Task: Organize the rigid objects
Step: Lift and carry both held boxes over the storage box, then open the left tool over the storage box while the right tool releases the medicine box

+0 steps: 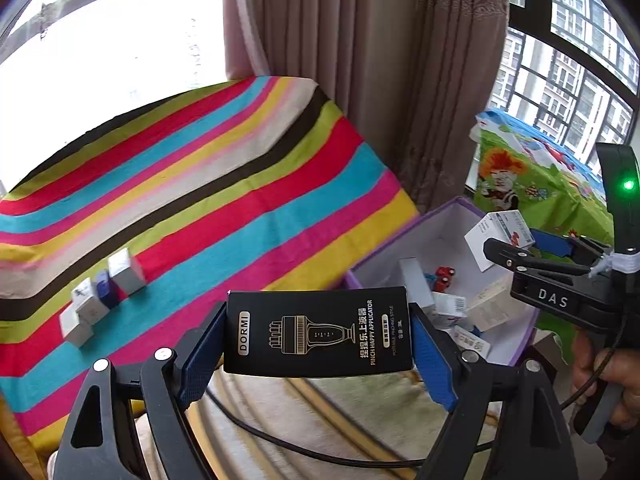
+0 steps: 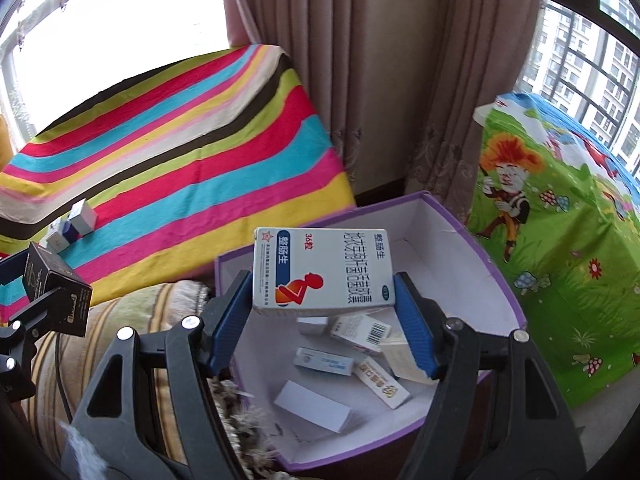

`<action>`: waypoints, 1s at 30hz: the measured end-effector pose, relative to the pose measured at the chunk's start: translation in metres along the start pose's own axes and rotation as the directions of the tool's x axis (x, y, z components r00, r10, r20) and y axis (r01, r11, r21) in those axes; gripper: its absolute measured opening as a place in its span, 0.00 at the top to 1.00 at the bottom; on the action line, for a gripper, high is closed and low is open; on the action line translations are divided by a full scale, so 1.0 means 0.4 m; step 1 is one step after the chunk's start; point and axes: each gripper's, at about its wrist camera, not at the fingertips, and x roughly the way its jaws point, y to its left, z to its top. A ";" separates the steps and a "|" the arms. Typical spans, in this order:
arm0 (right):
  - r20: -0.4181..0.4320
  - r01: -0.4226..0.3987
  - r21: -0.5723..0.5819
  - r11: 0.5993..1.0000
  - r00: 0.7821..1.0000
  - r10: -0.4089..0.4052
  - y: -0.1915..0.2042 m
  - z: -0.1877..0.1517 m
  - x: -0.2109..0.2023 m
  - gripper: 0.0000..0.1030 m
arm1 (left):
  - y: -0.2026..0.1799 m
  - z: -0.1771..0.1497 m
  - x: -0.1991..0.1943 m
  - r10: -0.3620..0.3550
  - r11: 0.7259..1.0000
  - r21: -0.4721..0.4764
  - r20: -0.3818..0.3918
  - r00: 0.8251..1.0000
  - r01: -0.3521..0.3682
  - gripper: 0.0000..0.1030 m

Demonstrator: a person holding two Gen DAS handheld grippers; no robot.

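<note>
left gripper (image 1: 318, 334): blue pads clamped on both short ends of the black DORMI box (image 1: 318, 330), label face up, box level between the jaws.
black DORMI box position: off any surface, over a beige striped cushion (image 1: 280, 404); purple bin (image 1: 404, 256) at about 2 o'clock from it. In the right wrist view the same box sits at the 9 o'clock edge (image 2: 56, 300).
right gripper (image 2: 324, 308): pads clamped on the sides of the white medicine box (image 2: 324, 270), printed face up, red-orange figure on the label.
white medicine box position: in the air above the open purple bin (image 2: 460, 240), over its near-left part; not touching the contents.
right gripper, seen from left wrist view: at 3 o'clock (image 1: 516, 252), white box in the jaws, a hand (image 1: 600, 376) on the grip below, green light lit on the body.
purple bin contents: several small white cartons (image 2: 324, 362) lying loose on the floor, one plain white one (image 2: 312, 406) nearest, a long narrow one with yellow print (image 2: 384, 384) beside it. Small red toy (image 1: 444, 274) visible in the left wrist view.
striped cloth surface (image 1: 180, 184): cluster of small boxes (image 1: 104, 292) at 9 o'clock, white ones plus one dark blue, standing just beside each other, well apart from the bin.
cartoon-print cover (image 2: 560, 240): at 3 o'clock, just beside the bin's far-right wall.
curtain (image 2: 360, 60): at 12 o'clock, behind the bin and the cloth.
</note>
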 end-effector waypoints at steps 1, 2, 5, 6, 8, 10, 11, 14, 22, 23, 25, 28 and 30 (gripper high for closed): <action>-0.001 0.013 0.004 1.000 1.000 -0.013 -0.011 -0.003 0.001 0.29 | -0.011 0.003 0.003 -0.016 1.000 0.000 -0.002 1.000 0.016 0.17; -0.005 0.025 0.011 1.000 1.000 -0.025 -0.025 -0.006 0.003 0.29 | -0.022 0.005 0.007 -0.035 0.999 0.000 -0.003 0.999 0.035 0.17; -0.018 0.047 0.040 0.998 0.999 -0.046 -0.060 -0.013 0.009 0.29 | -0.053 0.015 0.019 -0.078 0.997 0.003 -0.007 0.997 0.078 0.17; -0.023 0.049 0.055 0.997 0.999 -0.048 -0.074 -0.015 0.011 0.29 | -0.062 0.019 0.023 -0.090 0.996 0.005 -0.007 0.996 0.090 0.17; -0.027 0.055 0.084 0.995 0.998 -0.053 -0.097 -0.017 0.011 0.29 | -0.081 0.024 0.029 -0.110 0.994 0.011 -0.009 0.994 0.110 0.17; -0.026 0.068 0.107 0.992 0.997 -0.066 -0.116 -0.016 0.009 0.29 | -0.099 0.030 0.033 -0.129 0.991 0.020 -0.007 0.992 0.129 0.17; -0.024 0.076 0.113 0.991 0.997 -0.073 -0.123 -0.015 0.008 0.29 | -0.107 0.033 0.034 -0.141 0.990 0.024 -0.003 0.990 0.141 0.17; -0.023 0.103 0.116 0.988 0.995 -0.101 -0.134 -0.013 0.009 0.28 | -0.127 0.045 0.036 -0.180 0.983 0.025 0.011 0.984 0.180 0.17; 0.020 0.128 0.129 0.983 0.991 -0.131 -0.136 -0.009 -0.008 0.13 | -0.142 0.067 0.045 -0.240 0.971 -0.004 0.031 0.970 0.241 0.11; 0.030 0.134 0.135 0.982 0.990 -0.139 -0.136 -0.007 -0.013 0.10 | -0.137 0.067 0.044 -0.232 0.973 -0.010 0.035 0.972 0.232 0.09; 0.042 0.144 0.135 0.980 0.988 -0.151 -0.134 -0.002 -0.018 0.06 | -0.126 0.067 0.035 -0.202 0.979 -0.023 0.052 0.978 0.203 0.03; 0.062 0.134 0.134 0.982 0.988 -0.144 -0.129 0.002 -0.026 0.05 | -0.108 0.065 0.018 -0.148 0.988 -0.039 0.083 0.985 0.152 0.00; 0.072 0.134 0.132 0.982 0.987 -0.145 -0.122 0.005 -0.030 0.03 | -0.094 0.063 0.014 -0.112 0.992 -0.053 0.088 0.990 0.117 0.00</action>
